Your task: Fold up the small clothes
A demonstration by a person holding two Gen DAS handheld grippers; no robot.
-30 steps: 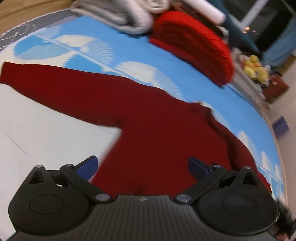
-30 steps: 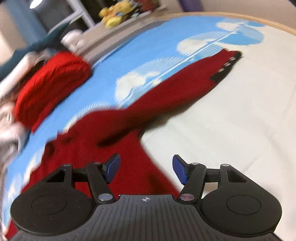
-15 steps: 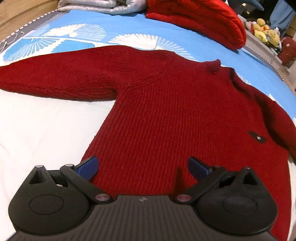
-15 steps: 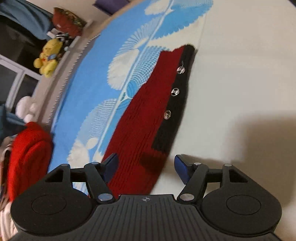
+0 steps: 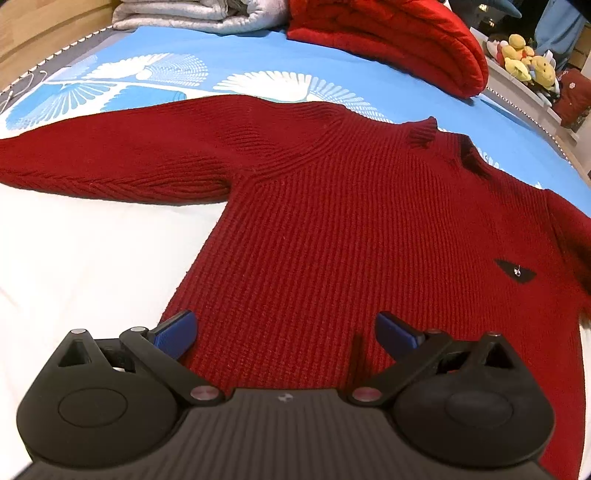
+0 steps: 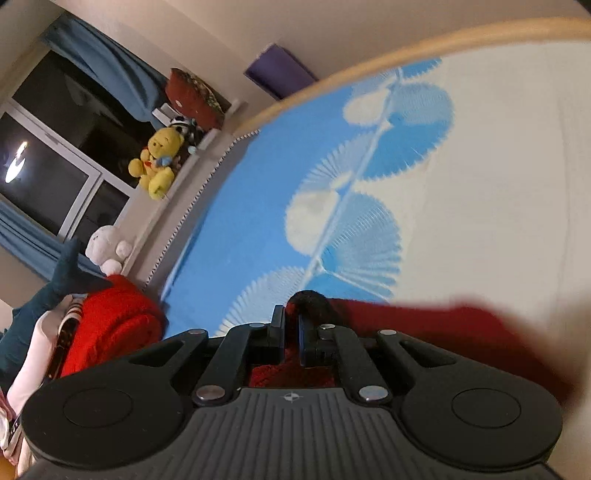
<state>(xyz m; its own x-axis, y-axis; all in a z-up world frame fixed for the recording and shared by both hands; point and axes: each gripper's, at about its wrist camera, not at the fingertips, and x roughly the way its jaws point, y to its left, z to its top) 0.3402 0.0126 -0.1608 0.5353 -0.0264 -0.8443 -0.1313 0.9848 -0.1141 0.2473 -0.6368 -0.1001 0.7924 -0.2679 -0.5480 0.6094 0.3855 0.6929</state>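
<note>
My left gripper (image 5: 284, 326) hangs with its jaws spread wide over the near hem of the dark red sweater (image 5: 351, 229), its blue pads (image 5: 177, 330) apart and nothing pinched between them. The sweater lies flat, front up, on the bed (image 5: 74, 258), its body on the white part of the sheet and its collar and shoulders reaching the blue fan pattern at the far side. One sleeve (image 5: 110, 162) stretches out straight to the left. A small black patch (image 5: 515, 271) sits on the chest at the right.

My right gripper (image 6: 291, 332) has just been closing, and its jaws are now pressed together on the sweater's other sleeve (image 6: 424, 325), with the dark cuff (image 6: 308, 301) bunched just beyond the fingertips; red knit shows between them.

Far off on the bed I see a folded bright red blanket (image 5: 399, 40) beside a grey quilt (image 5: 192, 14). Yellow plush toys (image 5: 524, 66) sit on a ledge beyond the bed's right edge.
</note>
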